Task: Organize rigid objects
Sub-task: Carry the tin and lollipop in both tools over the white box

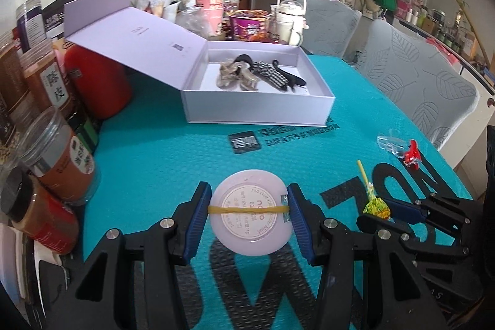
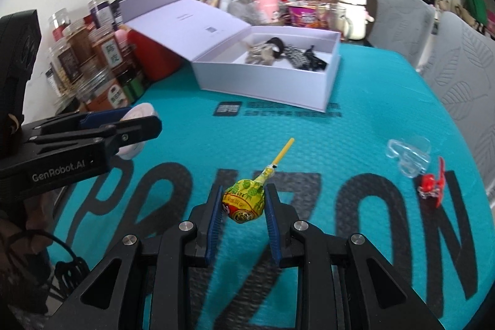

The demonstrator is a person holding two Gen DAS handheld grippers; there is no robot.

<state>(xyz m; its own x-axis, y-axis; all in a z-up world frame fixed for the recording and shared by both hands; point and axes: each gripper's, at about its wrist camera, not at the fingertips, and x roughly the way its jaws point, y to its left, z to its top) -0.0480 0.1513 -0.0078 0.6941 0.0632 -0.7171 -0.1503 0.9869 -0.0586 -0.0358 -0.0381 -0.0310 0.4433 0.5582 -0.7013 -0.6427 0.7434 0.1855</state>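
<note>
Both cameras ride low over the teal worktop (image 1: 161,144), each looking forward along its own jaws toward the far end of the room. The left wrist view sits close behind a round pink case (image 1: 250,221), with the open lilac box (image 1: 256,104) straight ahead. The right wrist view sits just as close behind a lollipop (image 2: 247,200), looking at the same box (image 2: 266,82) from slightly further right. Each view catches the other tool at its edge. Both share the box, the jars (image 1: 58,153) along the left side, the clear clip (image 2: 408,156) and the red clip (image 2: 431,186) on the right.
</note>
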